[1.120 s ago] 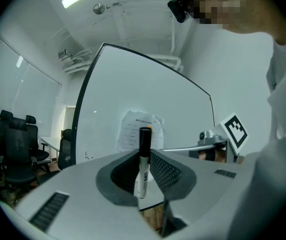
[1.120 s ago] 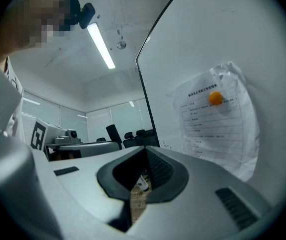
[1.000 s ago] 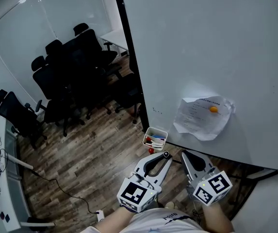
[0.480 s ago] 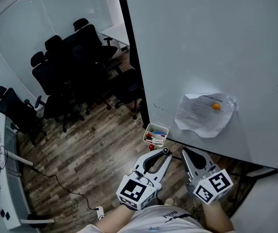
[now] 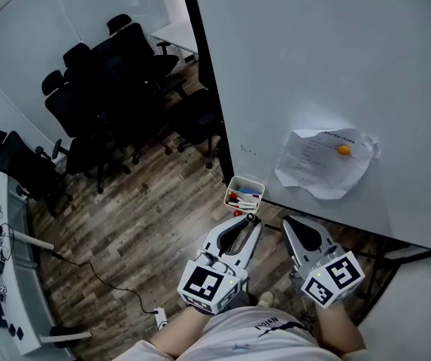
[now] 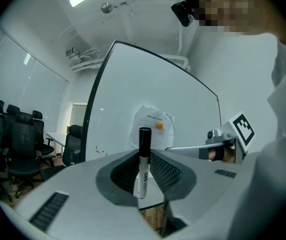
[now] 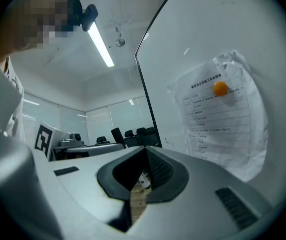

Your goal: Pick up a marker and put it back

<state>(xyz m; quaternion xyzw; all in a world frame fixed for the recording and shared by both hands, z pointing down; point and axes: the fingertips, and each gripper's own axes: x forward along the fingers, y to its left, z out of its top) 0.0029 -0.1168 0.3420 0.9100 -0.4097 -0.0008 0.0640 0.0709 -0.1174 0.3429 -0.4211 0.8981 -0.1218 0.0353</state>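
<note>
One marker [image 6: 143, 170] pinched in left gripper [image 5: 247, 224] has edged nearer tray [image 5: 247, 179]; return pending; right gripper [image 5: 286, 222] closed, empty.

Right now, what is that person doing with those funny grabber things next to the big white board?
A person stands at a whiteboard with a grabber in each hand. The left gripper is clamped on a black-capped marker and holds it upright. It points toward the little tray of markers at the board's bottom edge, so the marker is not back in there yet. The right gripper is closed, holds nothing, and waits beside it.
</note>
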